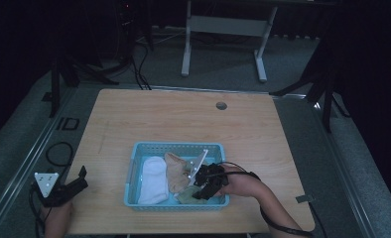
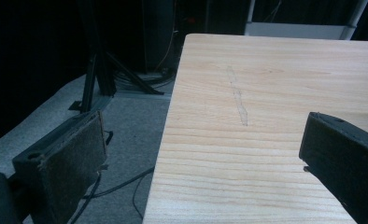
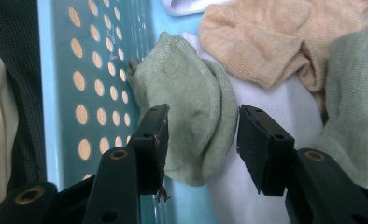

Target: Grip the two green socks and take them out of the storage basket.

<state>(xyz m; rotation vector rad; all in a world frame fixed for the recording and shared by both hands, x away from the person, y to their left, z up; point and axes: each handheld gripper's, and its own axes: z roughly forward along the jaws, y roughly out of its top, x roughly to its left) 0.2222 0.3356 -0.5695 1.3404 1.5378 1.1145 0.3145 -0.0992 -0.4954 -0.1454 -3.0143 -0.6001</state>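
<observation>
The right hand-held gripper reaches into the blue basket on the counter, its jaws around the green sock, not pressing. The left hand-held gripper is open.

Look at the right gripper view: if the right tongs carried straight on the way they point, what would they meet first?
Most likely the green sock. It lies between the jaws of the right tongs, beside the wall of the blue basket. The basket floor probably lies beneath, though depth is unclear.
</observation>
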